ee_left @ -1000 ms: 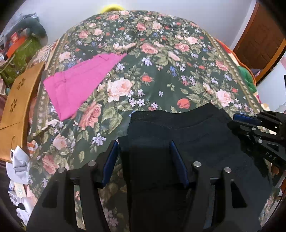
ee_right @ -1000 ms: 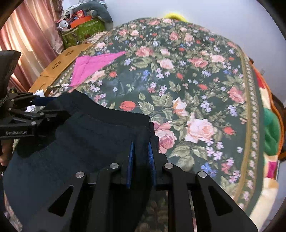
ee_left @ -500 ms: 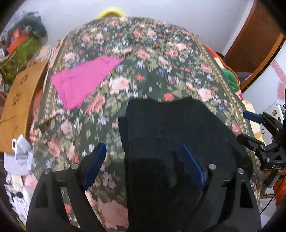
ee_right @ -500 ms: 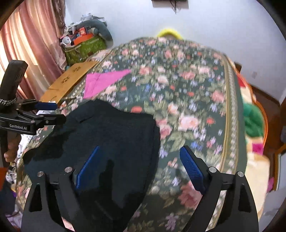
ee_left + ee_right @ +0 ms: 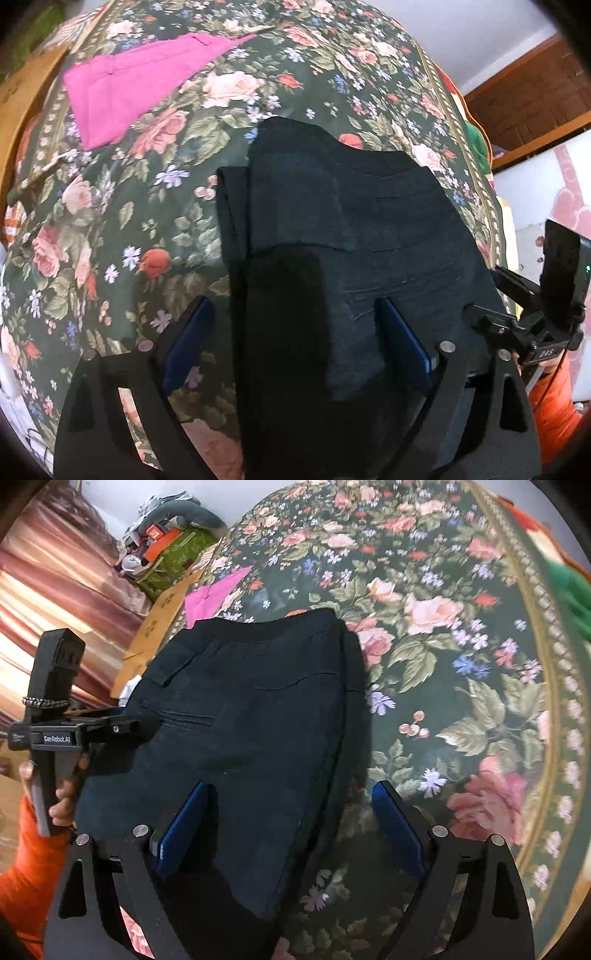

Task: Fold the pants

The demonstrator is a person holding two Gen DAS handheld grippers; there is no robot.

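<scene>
Pants (image 5: 354, 236) lie folded into a compact stack on the bedspread (image 5: 122, 221) — folding looks nearly complete; left gripper (image 5: 295, 339) and right gripper (image 5: 290, 827) gape wide, holding nothing.

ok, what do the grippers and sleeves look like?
Both grippers, left and right, are black frames with blue pads and silver pins. The left's body reads GenRobot.AI, with a braided band on its handle. Both sleeves are orange.

Near end of the black pants (image 5: 332, 258) is cut off by the lower frame edge and masked by the left gripper (image 5: 295, 347) body. Green cloth (image 5: 569, 587) is blurred and clipped at the right edge. Pink garment (image 5: 210, 594) is partly hidden behind the pants.
</scene>
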